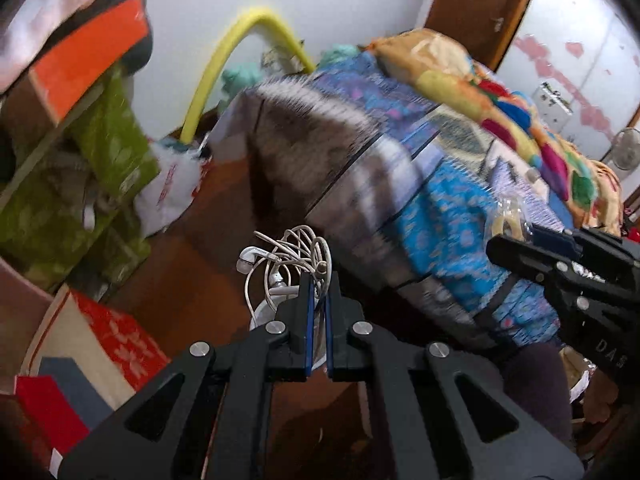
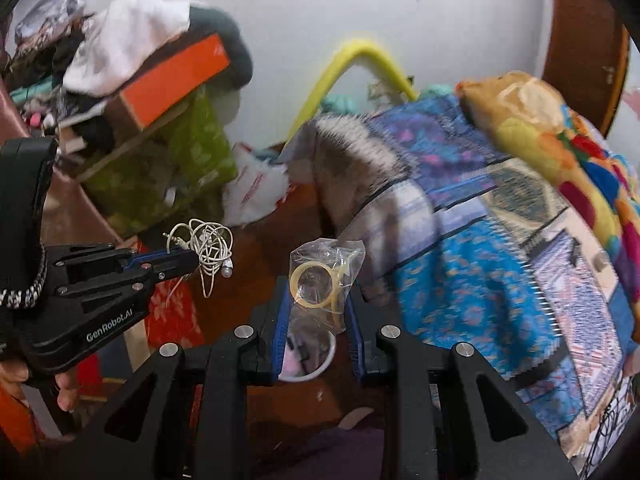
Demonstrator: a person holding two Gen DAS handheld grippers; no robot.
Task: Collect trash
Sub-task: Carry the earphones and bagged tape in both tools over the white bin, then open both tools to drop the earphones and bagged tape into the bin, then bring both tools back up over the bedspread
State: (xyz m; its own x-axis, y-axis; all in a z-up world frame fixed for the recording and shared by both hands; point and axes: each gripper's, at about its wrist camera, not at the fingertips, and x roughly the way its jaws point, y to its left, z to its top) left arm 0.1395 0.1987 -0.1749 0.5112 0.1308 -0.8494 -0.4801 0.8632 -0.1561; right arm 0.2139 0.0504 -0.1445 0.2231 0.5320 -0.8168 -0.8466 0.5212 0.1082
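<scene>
Earphones [image 1: 288,264] pinched between left fingers [image 1: 306,300]; plastic bag [image 2: 324,280] clamped between right fingers [image 2: 280,312].

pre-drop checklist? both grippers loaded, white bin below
1. Left gripper shut on tangled earphones: ok.
2. Right gripper holds clear plastic bag between its fingers: ok.
3. Earphone loops dangling loose, snag risk: not ok.
4. White bin under right gripper: ok.
5. Bin under left gripper: partly hidden, cannot tell.
6. Room left in the bin: cannot tell.
</scene>
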